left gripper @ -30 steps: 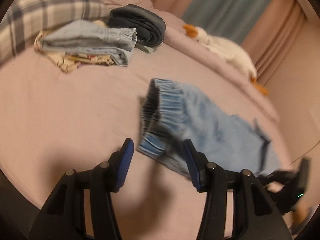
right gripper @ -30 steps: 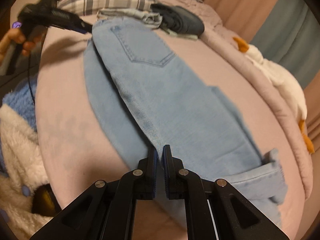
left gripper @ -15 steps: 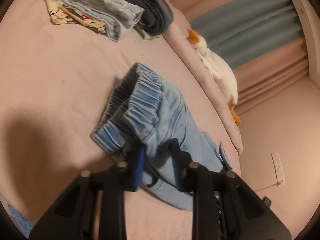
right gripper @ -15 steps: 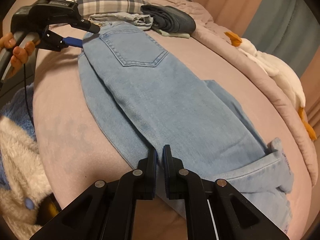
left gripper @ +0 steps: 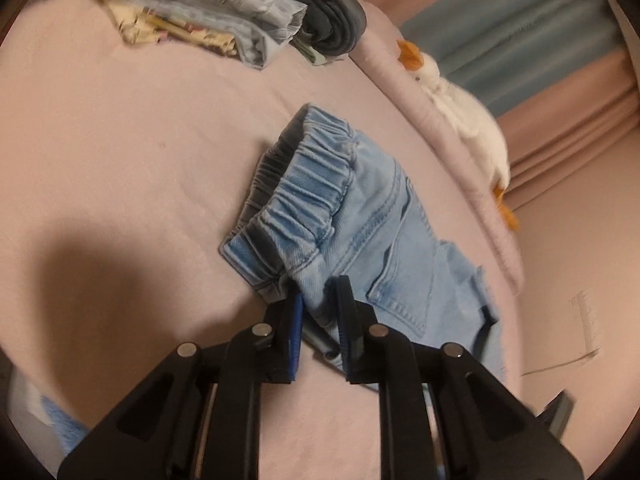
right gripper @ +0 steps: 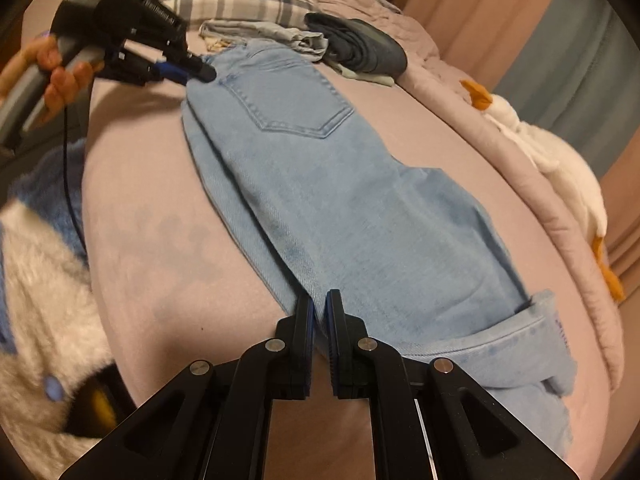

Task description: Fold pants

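Observation:
Light blue jeans lie lengthwise on the pink bed, folded leg on leg, back pocket up, cuffs at the near right. My right gripper is shut on the jeans' near edge partway down the legs. My left gripper is shut on the corner of the elastic waistband. It also shows in the right wrist view, clamped on the waist end at the far left.
Folded clothes and a dark rolled garment sit at the head of the bed by a plaid pillow. A white goose plush lies along the right edge. A fluffy white and blue blanket is at the left.
My left gripper went from open above the waistband to shut on its corner. The jeans are now stretched straighter between the two grippers. The right gripper stays shut.

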Demonstrator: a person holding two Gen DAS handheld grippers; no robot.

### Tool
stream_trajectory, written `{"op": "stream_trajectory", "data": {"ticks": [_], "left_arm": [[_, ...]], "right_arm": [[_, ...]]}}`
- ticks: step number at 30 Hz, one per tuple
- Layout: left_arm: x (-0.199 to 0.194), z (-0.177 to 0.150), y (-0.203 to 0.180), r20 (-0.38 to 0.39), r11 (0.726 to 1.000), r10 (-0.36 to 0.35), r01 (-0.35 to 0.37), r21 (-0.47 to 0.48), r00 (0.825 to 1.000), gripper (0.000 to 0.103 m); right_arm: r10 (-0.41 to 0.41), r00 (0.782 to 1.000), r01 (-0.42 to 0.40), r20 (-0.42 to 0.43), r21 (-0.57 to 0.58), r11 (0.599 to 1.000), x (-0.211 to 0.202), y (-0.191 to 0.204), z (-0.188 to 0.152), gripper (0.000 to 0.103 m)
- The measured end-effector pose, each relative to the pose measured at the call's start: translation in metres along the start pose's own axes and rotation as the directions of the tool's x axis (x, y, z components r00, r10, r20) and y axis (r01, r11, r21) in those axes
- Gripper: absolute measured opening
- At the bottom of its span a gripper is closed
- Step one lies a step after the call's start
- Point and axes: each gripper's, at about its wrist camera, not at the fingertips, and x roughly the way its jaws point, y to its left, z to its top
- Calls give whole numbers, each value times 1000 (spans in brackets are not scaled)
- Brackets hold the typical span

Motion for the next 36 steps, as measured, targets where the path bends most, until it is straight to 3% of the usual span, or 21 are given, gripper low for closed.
{"op": "stream_trajectory", "data": {"ticks": [2,4,7,10,14,17,21,22,25,26,29,32,36], "left_arm": [[-8,-2,-10,22,995,71,-73,61,997,25],[-19,-5,-22,74,980,139,-148,136,988,25],[-26,-9,-40,120,966,139,-161,204,983,26],[-12,-13,-66,96,955,88,-111,275,991,26],[32,-30,-105,-24,932,29,-19,362,999,26],[58,-48,-129,-99,908,7,35,418,995,26],[82,-71,-153,-185,881,-19,105,462,983,26],[88,-78,-159,-208,871,-23,121,475,978,26],[101,-98,-183,-261,823,-26,169,542,965,27],[106,-105,-192,-280,801,-30,190,567,960,31],[117,-123,-213,-337,755,-35,246,608,941,44],[130,-138,-227,-371,716,-23,274,642,929,44],[145,-145,-233,-344,699,17,235,675,939,39]], "right_arm": [[14,1000,-14,-3,32,999,0,-4,0,7],[27,1000,-27,-7,55,998,-4,-10,3,7],[66,997,-70,34,113,991,-20,-20,4,7],[131,987,-148,88,236,960,-25,-38,1,11],[217,976,-205,13,388,899,9,-49,-14,17],[250,966,-255,70,438,862,5,-57,-20,18],[265,951,-307,158,566,765,-12,-93,-37,19],[254,950,-311,179,602,736,-16,-105,-44,23],[189,958,-288,217,734,615,-28,-154,-72,42],[145,966,-258,214,789,558,-29,-177,-83,43],[87,986,-167,143,883,439,-22,-225,-96,44],[88,993,-105,76,912,396,-1,-255,-90,44],[120,993,-57,12,923,380,41,-284,-68,44]]}}
